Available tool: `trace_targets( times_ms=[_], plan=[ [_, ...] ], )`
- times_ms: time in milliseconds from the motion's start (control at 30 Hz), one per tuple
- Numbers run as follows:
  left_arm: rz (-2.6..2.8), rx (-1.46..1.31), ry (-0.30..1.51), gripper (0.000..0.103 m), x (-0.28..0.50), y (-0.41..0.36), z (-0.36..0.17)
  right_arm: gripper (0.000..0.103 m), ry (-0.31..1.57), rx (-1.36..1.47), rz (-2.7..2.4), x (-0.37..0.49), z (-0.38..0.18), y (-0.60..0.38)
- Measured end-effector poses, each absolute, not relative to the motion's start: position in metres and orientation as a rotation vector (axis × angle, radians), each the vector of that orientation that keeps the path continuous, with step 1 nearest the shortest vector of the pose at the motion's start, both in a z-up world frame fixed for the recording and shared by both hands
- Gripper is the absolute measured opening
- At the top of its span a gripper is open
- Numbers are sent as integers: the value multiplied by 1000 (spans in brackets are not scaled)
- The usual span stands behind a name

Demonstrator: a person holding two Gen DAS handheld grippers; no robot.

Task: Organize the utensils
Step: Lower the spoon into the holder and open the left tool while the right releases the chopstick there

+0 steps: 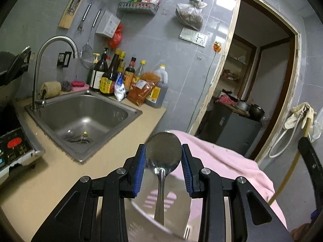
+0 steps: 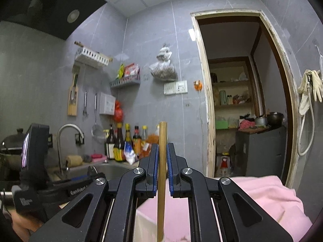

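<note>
In the left wrist view my left gripper [image 1: 163, 151] has its blue pads on both sides of the bowl of a steel spoon [image 1: 163, 151], which stands upright with its handle down in a perforated steel utensil holder [image 1: 141, 203]. In the right wrist view my right gripper [image 2: 162, 151] is shut on a wooden chopstick [image 2: 162, 137] that stands upright between the pads, its lower end running down out of view. The left gripper's body [image 2: 36, 181] shows at the left of that view.
A pink cloth [image 1: 232, 161] lies under the holder. A steel sink [image 1: 84, 117] with a tall tap [image 1: 40, 70] is at the left, sauce bottles [image 1: 113, 76] behind it, a stove [image 1: 14, 149] at far left. An open doorway [image 1: 252, 80] is at the right.
</note>
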State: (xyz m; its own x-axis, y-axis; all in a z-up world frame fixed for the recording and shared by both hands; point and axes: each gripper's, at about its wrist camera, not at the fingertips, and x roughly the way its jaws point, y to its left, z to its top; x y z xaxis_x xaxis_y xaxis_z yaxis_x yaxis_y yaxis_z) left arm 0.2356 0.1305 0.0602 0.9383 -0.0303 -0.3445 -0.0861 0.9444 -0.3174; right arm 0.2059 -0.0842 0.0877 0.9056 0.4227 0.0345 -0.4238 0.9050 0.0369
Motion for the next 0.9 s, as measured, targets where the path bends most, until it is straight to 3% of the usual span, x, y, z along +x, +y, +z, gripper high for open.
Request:
trace_targets(
  times_ms=[67,200,467,533,600,667,733,800,900],
  plan=[
    [25,-322,369,31,233,129,58,8,-4,42,443,204,85,-83],
    [5,-316,359,43,224,129,60,25,18,51,459,198,82,-83],
    [5,-314,328,50,207,131,71,26,18,73,456,185,84,-95],
    [7,-299,312,55,201,127,76,34,21,77,443,183,86,-100],
    [0,-280,286,61,194,121,83,50,13,86,431,178,87,-109],
    [-7,-255,259,68,186,110,89,51,-3,86,405,172,89,-120],
    [-25,-230,235,74,179,96,95,61,-10,73,374,167,92,-129],
    [-44,-211,222,78,175,83,100,79,-24,64,332,160,95,-144],
    [-75,-176,200,86,170,60,104,88,-52,30,252,148,99,-168]
  ],
)
